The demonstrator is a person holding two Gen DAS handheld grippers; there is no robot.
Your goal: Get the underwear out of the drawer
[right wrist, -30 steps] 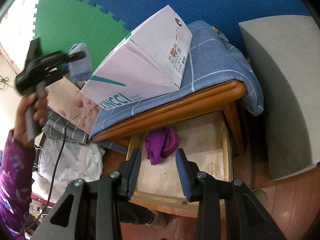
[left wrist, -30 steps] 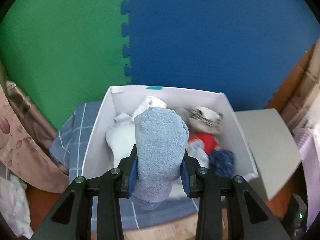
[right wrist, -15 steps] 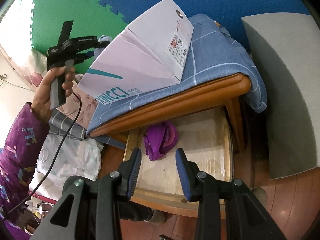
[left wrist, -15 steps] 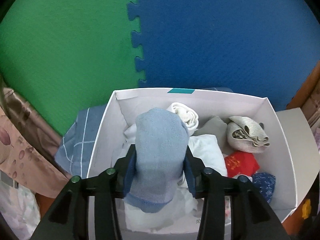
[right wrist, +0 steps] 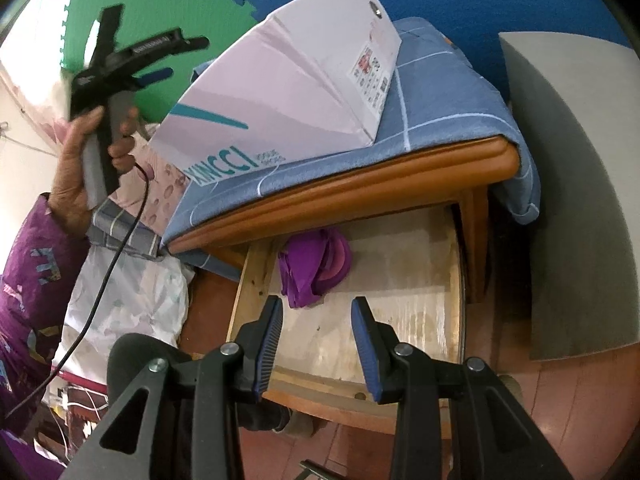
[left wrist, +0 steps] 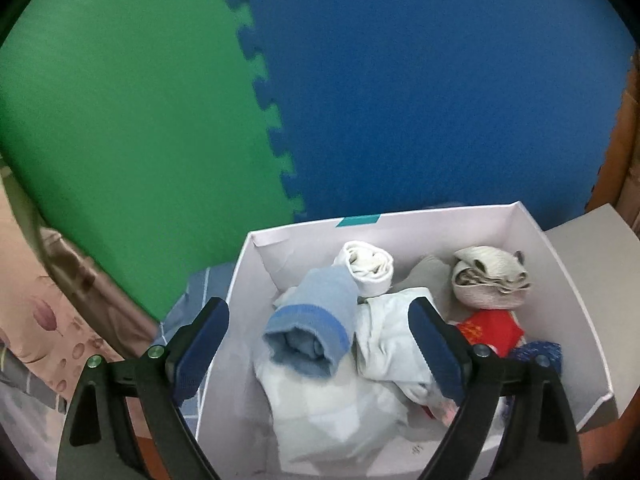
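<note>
Left hand-held gripper (left wrist: pixel 318 344) jaws just opened wide; blue rolled underwear (left wrist: pixel 312 320) lies free in white box (left wrist: pixel 560 280). Right hand-held gripper (right wrist: pixel 318 344) part-open, empty, above drawer (right wrist: pixel 400 300) holding purple underwear (right wrist: pixel 316 264).

The left gripper (left wrist: pixel 318 346) has just been opening and now stands wide. The light blue roll (left wrist: pixel 310 324) it pinched earlier has dropped free between its fingers onto the white clothes in the box (left wrist: pixel 560 276), touching neither pad.
</note>
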